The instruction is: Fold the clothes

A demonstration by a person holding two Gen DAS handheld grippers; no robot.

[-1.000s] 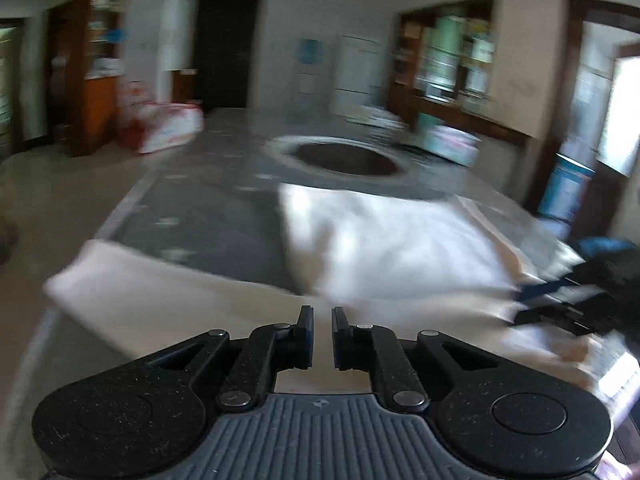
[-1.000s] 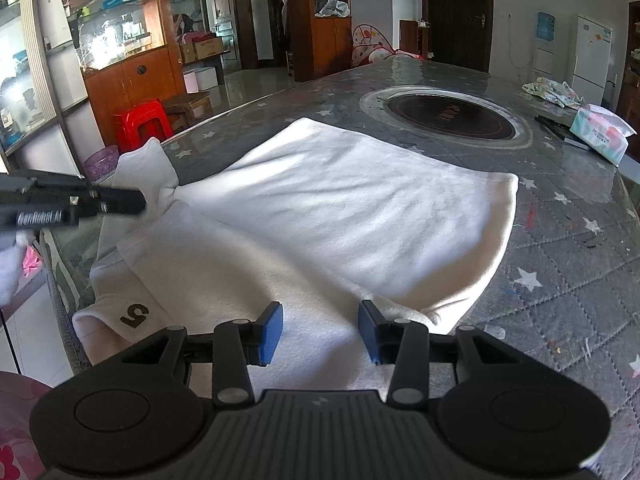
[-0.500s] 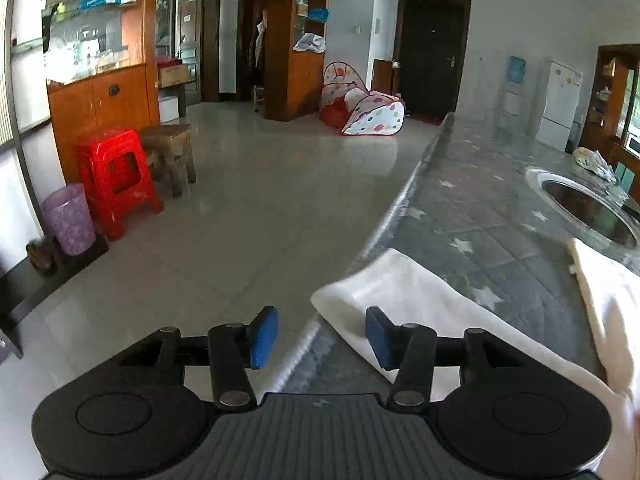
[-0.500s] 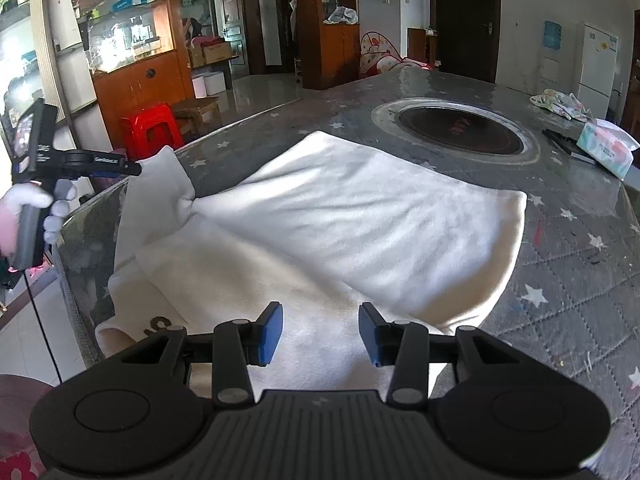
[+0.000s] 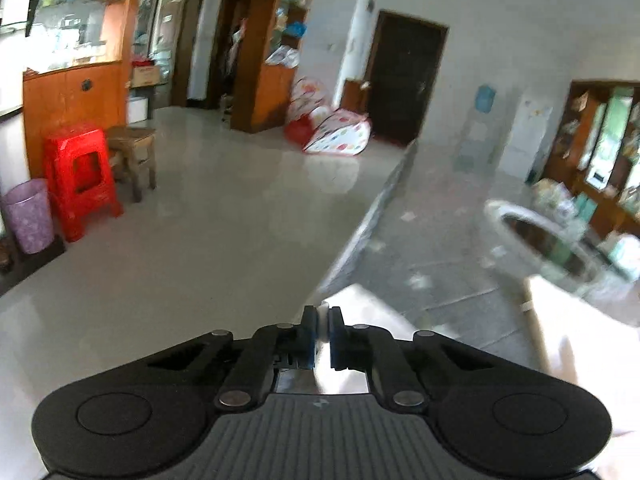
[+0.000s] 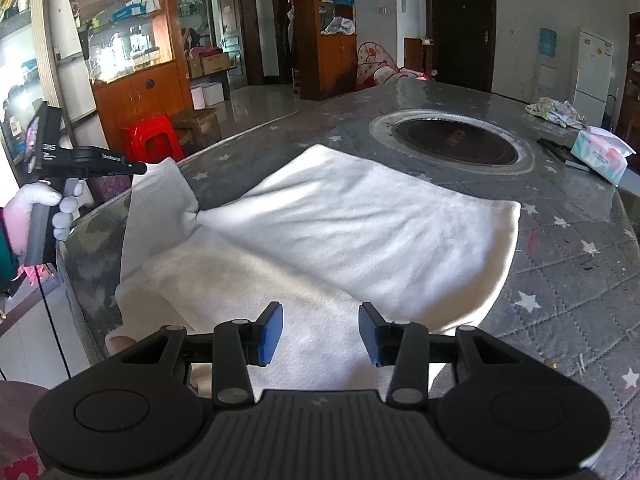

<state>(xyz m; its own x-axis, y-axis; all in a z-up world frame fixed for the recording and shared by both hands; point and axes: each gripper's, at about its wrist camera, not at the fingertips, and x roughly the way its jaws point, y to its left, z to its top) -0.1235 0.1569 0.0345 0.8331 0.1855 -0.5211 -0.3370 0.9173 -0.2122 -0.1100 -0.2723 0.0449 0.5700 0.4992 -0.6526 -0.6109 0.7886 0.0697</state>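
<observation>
In the left wrist view, blurred, our left gripper (image 5: 323,334) has its blue pads drawn almost together; they have just been closing, and a thin edge of the white garment (image 5: 360,308) sits pinched between them. That sleeve end lies at the near corner of the grey star-patterned table (image 5: 452,276), right at its edge. More of the white cloth shows further along the table on the right side of the view, just before the round dark inset (image 5: 548,240) in the tabletop. Off the table, across the pale floor, a red stool (image 5: 80,180) stands beside a lilac bin (image 5: 28,216).

In the right wrist view, our right gripper (image 6: 320,334) hangs over the near part of the garment (image 6: 360,232) with its jaws spread apart; the cloth lies under them, and the pads press on nothing. The garment is spread flat on the table (image 6: 568,280), its body lying between us and the round inset (image 6: 454,142). One sleeve (image 6: 156,208) is lifted off the table's left edge, its tip caught by the tips of the left gripper (image 6: 140,168), which a gloved hand (image 6: 44,208) holds by the handle. At the table's far right side, beyond the inset, a tissue pack (image 6: 600,156) lies.
</observation>
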